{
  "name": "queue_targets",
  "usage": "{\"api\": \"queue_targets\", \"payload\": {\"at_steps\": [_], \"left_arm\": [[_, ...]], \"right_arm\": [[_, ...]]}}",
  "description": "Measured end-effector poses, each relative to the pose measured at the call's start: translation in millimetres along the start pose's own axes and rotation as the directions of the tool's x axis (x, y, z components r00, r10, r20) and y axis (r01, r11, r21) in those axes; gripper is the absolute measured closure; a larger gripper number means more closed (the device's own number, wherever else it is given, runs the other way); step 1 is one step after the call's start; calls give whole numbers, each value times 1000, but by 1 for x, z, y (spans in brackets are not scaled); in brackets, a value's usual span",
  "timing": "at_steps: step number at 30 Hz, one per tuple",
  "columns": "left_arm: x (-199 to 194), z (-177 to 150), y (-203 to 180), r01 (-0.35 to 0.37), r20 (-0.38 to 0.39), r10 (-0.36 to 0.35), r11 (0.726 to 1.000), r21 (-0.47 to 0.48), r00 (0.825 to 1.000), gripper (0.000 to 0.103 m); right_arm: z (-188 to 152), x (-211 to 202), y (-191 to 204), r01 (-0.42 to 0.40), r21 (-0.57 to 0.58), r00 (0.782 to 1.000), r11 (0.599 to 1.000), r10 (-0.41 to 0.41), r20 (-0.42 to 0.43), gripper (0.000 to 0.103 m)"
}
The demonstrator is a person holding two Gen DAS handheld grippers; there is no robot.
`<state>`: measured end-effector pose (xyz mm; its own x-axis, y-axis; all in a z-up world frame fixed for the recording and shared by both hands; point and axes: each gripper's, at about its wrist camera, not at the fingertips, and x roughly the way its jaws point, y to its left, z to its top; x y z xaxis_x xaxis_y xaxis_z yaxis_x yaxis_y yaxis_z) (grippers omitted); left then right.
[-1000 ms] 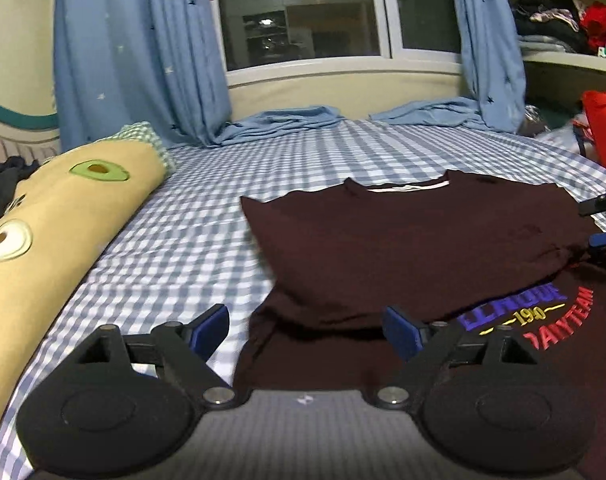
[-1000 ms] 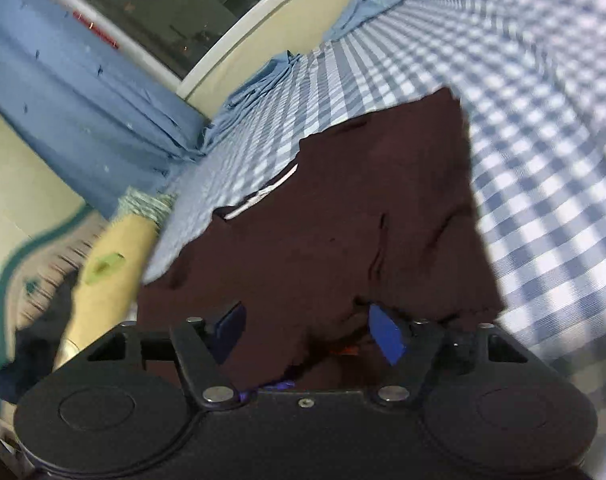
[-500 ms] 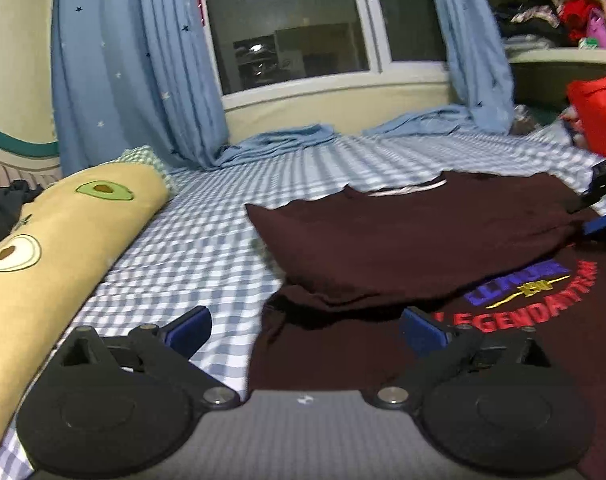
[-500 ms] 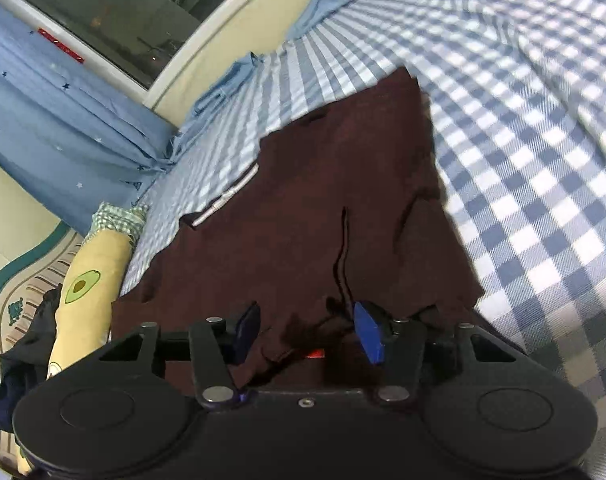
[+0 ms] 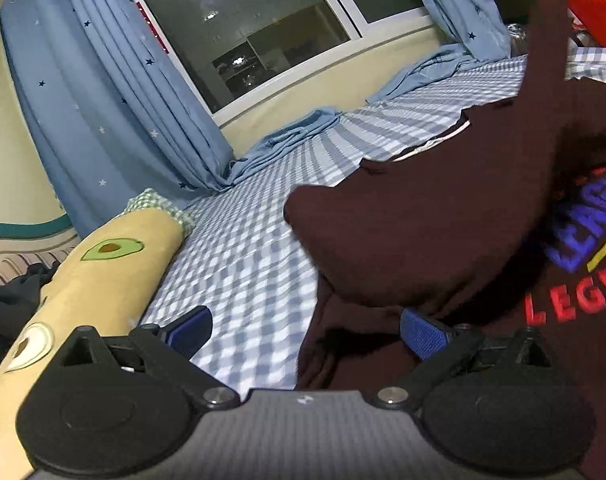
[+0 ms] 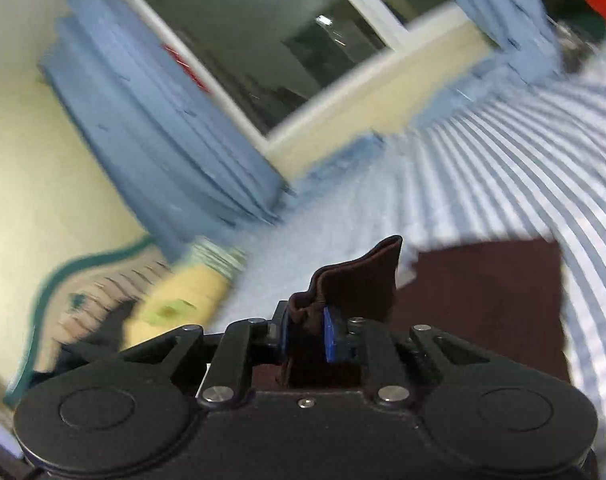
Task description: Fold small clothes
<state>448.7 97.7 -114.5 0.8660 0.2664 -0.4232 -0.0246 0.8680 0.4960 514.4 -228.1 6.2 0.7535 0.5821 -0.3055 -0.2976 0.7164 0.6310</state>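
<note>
Dark maroon T-shirt lies on the checked bed sheet, one edge pulled up off the bed. Right gripper has just been closing, now pinching a bunched fold of shirt fabric betw. its blue pads. Left gripper spread wide at the shirt's near edge, nothing gripped; avocado-print pillow well apart to the left.

Right gripper, black with blue pads, jaws just closing and now pinched on a bunched fold of the dark maroon fabric t-shirt, fold sticking up above the pads. Rest of the shirt lies on the blue-and-white checked bed sheet. Blurred behind: blue star-print curtain, dark window, yellow avocado-print bolster pillow.
</note>
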Motion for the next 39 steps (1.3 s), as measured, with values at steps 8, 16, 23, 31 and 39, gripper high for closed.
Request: {"api": "queue_targets", "payload": {"at_steps": [8, 16, 23, 31, 39], "left_arm": [[-4, 21, -3, 116, 70, -111, 990, -83, 991, 3], [-6, 5, -26, 122, 39, -126, 988, 99, 991, 3], [57, 39, -34, -131, -17, 131, 991, 42, 991, 7], [73, -12, 91, -238, -179, 160, 747, -621, 971, 0], [82, -37, 97, -204, -219, 78, 741, -640, 973, 1]], "right_arm": [[61, -19, 73, -114, -134, 989, 984, 125, 77, 90], [59, -17, 63, -89, -110, 993, 990, 96, 61, 91], [83, -38, 104, -175, -151, 973, 973, 194, 122, 91], [40, -28, 74, -122, -134, 989, 984, 132, 66, 92], [-73, 35, -62, 151, 175, 976, 973, -118, -185, 92]]}}
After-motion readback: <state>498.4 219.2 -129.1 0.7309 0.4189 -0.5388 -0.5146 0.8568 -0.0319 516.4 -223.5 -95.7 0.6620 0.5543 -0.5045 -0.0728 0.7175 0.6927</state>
